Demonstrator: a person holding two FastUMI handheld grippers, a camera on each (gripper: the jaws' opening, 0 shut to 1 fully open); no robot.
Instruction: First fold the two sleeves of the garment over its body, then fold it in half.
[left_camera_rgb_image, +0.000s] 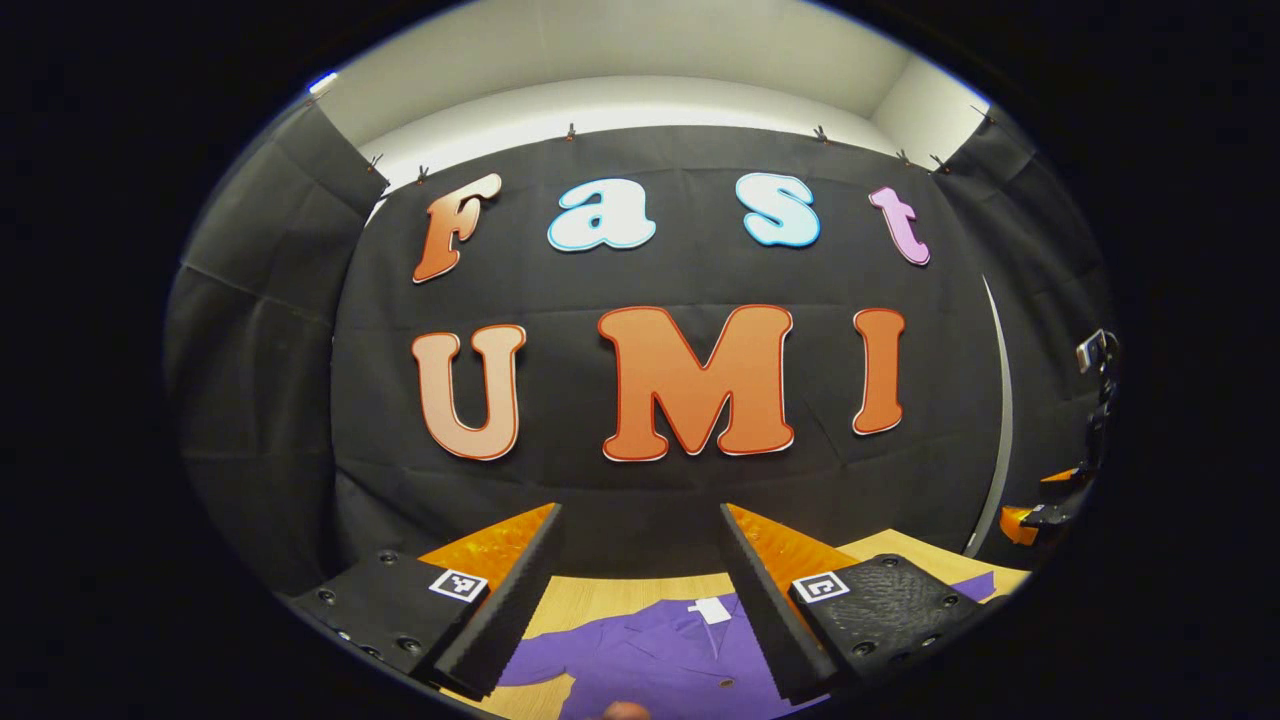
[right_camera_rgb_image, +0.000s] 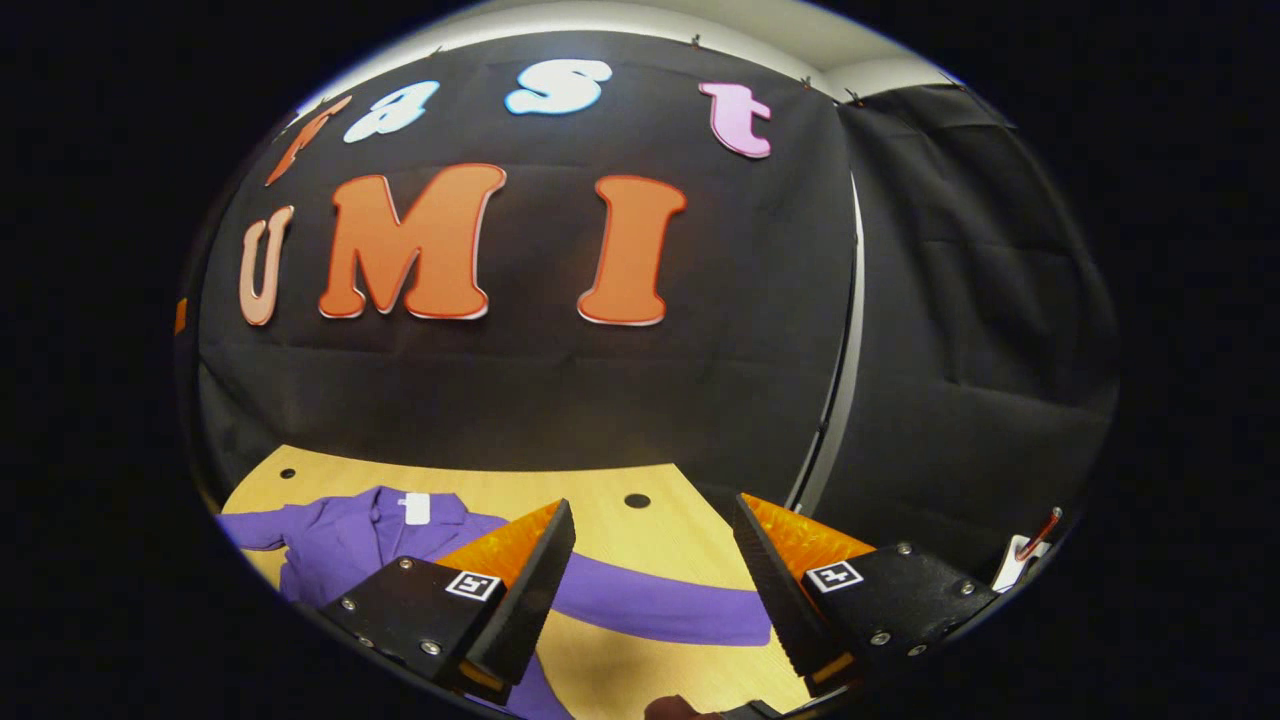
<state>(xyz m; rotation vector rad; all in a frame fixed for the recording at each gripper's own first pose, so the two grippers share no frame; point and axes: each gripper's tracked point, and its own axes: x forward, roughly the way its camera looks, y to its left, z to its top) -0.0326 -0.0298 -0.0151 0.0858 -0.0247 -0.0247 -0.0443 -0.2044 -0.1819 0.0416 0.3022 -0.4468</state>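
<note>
A purple collared shirt (left_camera_rgb_image: 650, 660) lies flat on the wooden table (left_camera_rgb_image: 600, 598), a white label at its neck. In the right gripper view the shirt's body (right_camera_rgb_image: 350, 540) is at the lower left and one sleeve (right_camera_rgb_image: 660, 605) stretches out to the right across the table (right_camera_rgb_image: 600, 500). My left gripper (left_camera_rgb_image: 640, 600) hovers open above the collar area with nothing between its fingers. Held above the outstretched sleeve, my right gripper (right_camera_rgb_image: 650, 590) is open too and empty.
The black cloth wall stands close behind the table's far edge. Two small dark holes (right_camera_rgb_image: 637, 500) mark the tabletop near that edge. A stand with orange and black gear (left_camera_rgb_image: 1060, 500) is at the far right in the left gripper view.
</note>
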